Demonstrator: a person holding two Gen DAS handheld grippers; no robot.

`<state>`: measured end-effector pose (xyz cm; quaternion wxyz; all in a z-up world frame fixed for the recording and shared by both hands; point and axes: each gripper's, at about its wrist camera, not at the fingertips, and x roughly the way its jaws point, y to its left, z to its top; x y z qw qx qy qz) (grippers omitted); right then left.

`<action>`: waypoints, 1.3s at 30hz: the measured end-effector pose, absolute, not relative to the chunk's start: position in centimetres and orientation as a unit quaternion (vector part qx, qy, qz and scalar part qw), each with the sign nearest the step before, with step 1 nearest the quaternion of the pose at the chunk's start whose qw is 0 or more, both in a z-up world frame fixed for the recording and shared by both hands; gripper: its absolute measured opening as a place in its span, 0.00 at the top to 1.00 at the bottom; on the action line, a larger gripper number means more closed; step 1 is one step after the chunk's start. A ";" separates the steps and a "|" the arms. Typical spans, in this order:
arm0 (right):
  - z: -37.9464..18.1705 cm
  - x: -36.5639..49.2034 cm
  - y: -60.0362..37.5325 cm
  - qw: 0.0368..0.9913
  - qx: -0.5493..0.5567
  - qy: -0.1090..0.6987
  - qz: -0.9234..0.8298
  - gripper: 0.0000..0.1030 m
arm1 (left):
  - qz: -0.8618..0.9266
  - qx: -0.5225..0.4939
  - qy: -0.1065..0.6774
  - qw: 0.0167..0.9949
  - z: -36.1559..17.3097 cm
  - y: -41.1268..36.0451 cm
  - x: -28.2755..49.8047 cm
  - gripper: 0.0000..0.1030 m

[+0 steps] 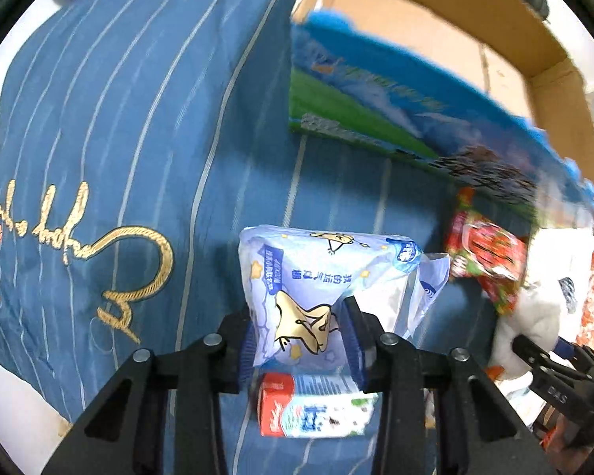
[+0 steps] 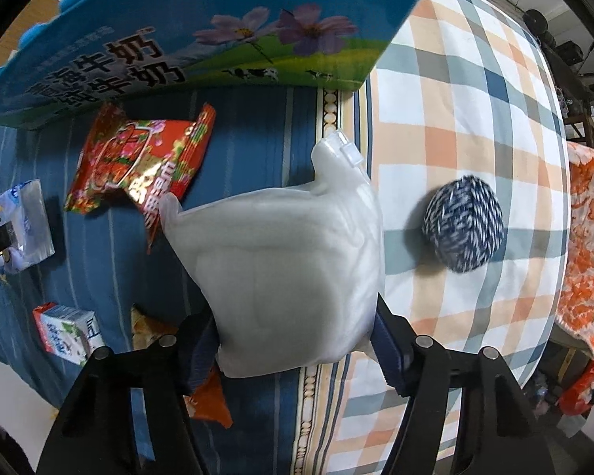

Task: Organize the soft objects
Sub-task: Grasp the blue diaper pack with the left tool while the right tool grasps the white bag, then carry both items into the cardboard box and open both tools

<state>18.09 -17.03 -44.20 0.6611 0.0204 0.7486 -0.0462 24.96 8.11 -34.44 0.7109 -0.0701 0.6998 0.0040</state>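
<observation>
My left gripper [image 1: 301, 332] clamped a pale-blue star-printed tissue pack [image 1: 328, 285] above the blue striped bedding [image 1: 138, 138], my right gripper [image 2: 297, 340] pinched a white translucent pouch [image 2: 281, 269], the blue-and-white yarn ball [image 2: 463, 223] beyond.

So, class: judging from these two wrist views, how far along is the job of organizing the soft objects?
Nothing looks sorted yet. In hand: the left gripper is shut on a blue tissue pack, and the right gripper is shut on a white pouch. Left on the bed: a yarn ball, a red snack bag and a small milk carton. The open cardboard box is blurred.
</observation>
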 end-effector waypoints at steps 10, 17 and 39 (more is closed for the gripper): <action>-39.3 13.4 -13.9 0.695 0.061 0.716 -0.028 0.33 | -0.047 -0.090 0.668 0.737 -26.6 7.5 19.5 0.66; -32.3 12.0 -13.1 0.733 0.075 0.676 -0.022 0.33 | -0.082 -0.063 0.632 0.768 -23.1 3.8 17.9 0.66; -20.4 20.9 -19.4 0.779 0.101 0.619 -0.001 0.32 | -0.095 -0.036 0.561 0.822 -16.9 1.3 24.7 0.66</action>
